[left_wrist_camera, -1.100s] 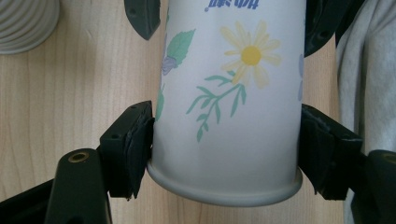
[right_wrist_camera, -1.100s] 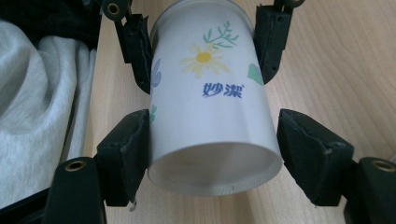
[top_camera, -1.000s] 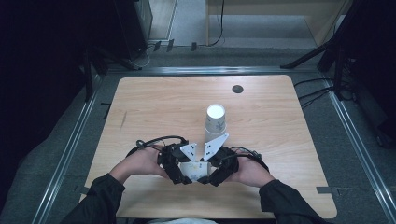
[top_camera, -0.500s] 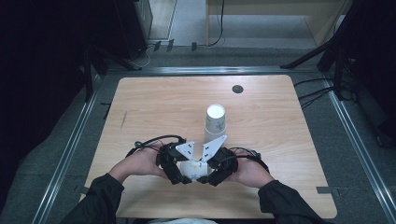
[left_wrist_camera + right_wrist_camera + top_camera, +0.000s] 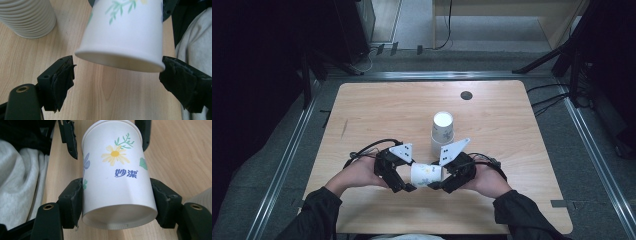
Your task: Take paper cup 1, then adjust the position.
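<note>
Paper cup [image 5: 426,175] with the flower print is lying on its side, hanging between the two tongs just above the wooden surface [image 5: 377,107]. Right tongs [image 5: 438,184] are squeezing it around the bottom end, one black pad pressing on each side of the base, so those are clamped on the cup for sure. You can read that nicely in the right gripper view, where the cup [image 5: 117,177] is pointing away from the camera with its open rim toward the other pair. Left tongs [image 5: 404,182] are sitting spread apart, and in the left gripper view the cup's rim [image 5: 120,57] is hovering between the two pads with a visible gap on the left side; the right pad is looking very close to the rim, can't tell if it's touching. Stack of ribbed white cups [image 5: 442,131] is standing upright just beyond both tongs, a bit toward the right pair, not touching the held cup.
</note>
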